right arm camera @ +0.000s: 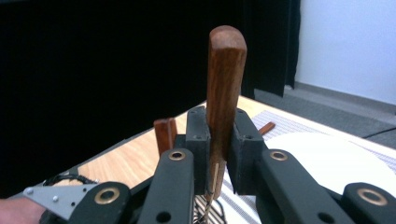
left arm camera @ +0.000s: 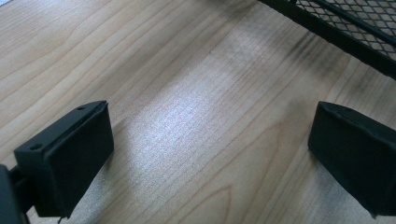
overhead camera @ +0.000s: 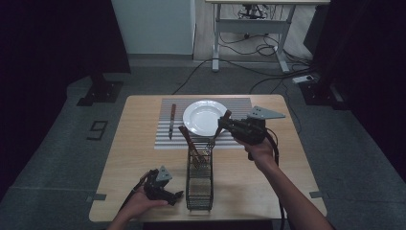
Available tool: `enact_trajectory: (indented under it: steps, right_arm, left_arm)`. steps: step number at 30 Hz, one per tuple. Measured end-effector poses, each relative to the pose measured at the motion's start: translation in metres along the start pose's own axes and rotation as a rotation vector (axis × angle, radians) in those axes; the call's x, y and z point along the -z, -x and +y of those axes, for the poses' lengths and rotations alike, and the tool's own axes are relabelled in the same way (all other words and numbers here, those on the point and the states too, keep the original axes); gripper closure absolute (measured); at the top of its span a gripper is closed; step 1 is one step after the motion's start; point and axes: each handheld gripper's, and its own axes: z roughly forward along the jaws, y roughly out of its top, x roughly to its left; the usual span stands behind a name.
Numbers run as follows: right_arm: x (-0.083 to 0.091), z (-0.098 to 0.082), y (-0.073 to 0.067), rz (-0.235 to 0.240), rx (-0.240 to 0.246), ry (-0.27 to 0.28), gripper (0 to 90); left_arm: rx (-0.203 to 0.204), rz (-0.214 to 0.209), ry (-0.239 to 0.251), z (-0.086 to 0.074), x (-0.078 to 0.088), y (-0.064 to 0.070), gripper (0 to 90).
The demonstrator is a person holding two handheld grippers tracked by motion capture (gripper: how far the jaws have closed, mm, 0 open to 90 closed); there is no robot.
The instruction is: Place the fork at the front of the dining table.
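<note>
Nearest the person, the left tool [overhead camera: 160, 188] rests low over the pale wooden surface [overhead camera: 134, 158] just beside the near end of the black wire-mesh caddy [overhead camera: 199, 184]. In the left gripper view its 2 jaws stand spread wide with nothing but bare wood grain between them, and the mesh wall of the caddy crosses the upper right corner.

Farther out, at the far end of the caddy, the right tool [overhead camera: 225, 125] is pinching a fork with a brown wooden handle [right arm camera: 225, 88]. In the right gripper view the jaws are pressed on the lower part of that handle, which stands nearly upright. From the high view the fork's metal tines [overhead camera: 211, 142] hang near the caddy's far rim. Whether they are inside or just above it cannot be told. Another wooden-handled utensil [overhead camera: 187, 138] leans in the caddy beside it.

Beyond lie the grey striped placemat [overhead camera: 239, 104], the round white plate [overhead camera: 205, 117] and a wooden-handled knife [overhead camera: 172, 120] to the plate's left.

Judging by the layout, the fork is probably being moved between caddy and place setting. To do it well, keep the handle vertical until the tines are clear of the mesh and the neighbouring utensil, move slowly, and steady the caddy with the idle tool if it shifts.
</note>
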Motion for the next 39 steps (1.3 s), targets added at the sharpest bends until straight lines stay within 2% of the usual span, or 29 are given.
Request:
enact_trajectory:
  steps: [7,13,27,30,32,39]
  right_arm:
    - [0.015,0.008,0.01,-0.04,-0.009,0.038,80.2]
    - [0.017,0.007,0.015,-0.06,-0.011,0.033,80.2]
    - [0.019,0.005,0.022,-0.07,-0.028,0.035,80.3]
    - [0.02,0.005,0.024,-0.098,-0.008,0.025,80.2]
    - [0.022,0.005,0.026,-0.098,-0.016,0.028,80.2]
    - [0.024,0.003,0.036,-0.145,-0.009,0.006,80.2]
  left_arm:
    - [0.0,0.0,0.0,0.0,0.0,0.0,0.2]
    - [-0.001,0.001,-0.001,0.0,0.0,0.0,0.2]
    - [-0.001,0.001,-0.001,0.0,0.0,0.0,0.2]
    - [-0.001,0.001,-0.001,0.0,0.0,0.0,0.2]
    - [-0.001,0.0,-0.001,0.0,0.0,0.0,0.2]
    - [-0.001,0.0,-0.001,0.0,0.0,0.0,0.2]
